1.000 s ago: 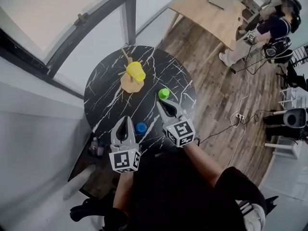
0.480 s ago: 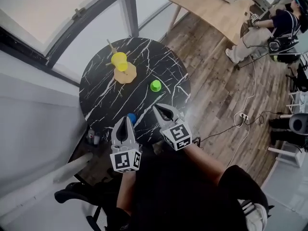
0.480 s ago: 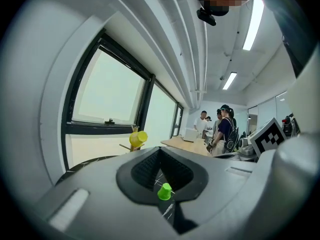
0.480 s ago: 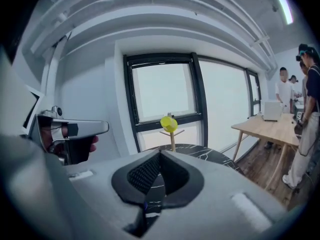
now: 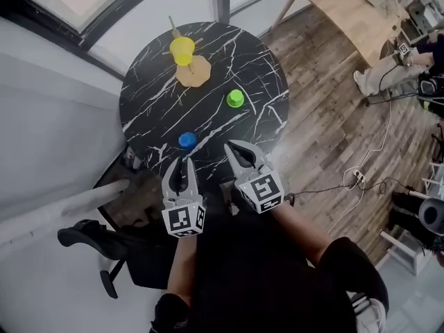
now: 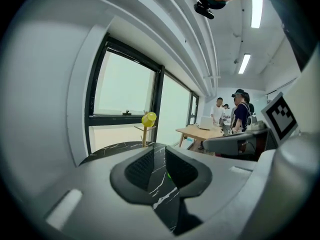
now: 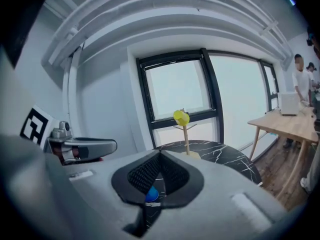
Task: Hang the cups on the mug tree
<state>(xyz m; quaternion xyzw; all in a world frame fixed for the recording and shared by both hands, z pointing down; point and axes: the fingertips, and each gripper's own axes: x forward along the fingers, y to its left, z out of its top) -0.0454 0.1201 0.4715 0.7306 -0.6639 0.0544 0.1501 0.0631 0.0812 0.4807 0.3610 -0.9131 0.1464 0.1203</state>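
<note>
A wooden mug tree [image 5: 192, 68] stands at the far side of the round black marble table [image 5: 260, 61], and a yellow cup [image 5: 182, 47] hangs on it. A green cup [image 5: 235, 98] sits mid-table, while a blue cup [image 5: 186, 140] is nearer me. My left gripper [image 5: 182, 162] hovers at the table's near edge, just behind the blue cup; its jaws are opening and nothing is between them. My right gripper [image 5: 232, 146] is beside it, shut and empty. The right gripper view shows the blue cup [image 7: 152, 194] below the closed jaws and the yellow cup [image 7: 180, 117] ahead.
A light wooden table [image 5: 347, 9] and a seated person [image 5: 409, 61] are at the upper right. Cables [image 5: 357, 179] run across the wood floor. A black chair base [image 5: 90, 238] lies lower left. Windows line the wall behind the round table. Several people [image 6: 235, 109] stand beyond.
Both grippers have drawn back from over the table to its near edge, so the blue cup now lies ahead of them. The left jaws have parted slightly.
</note>
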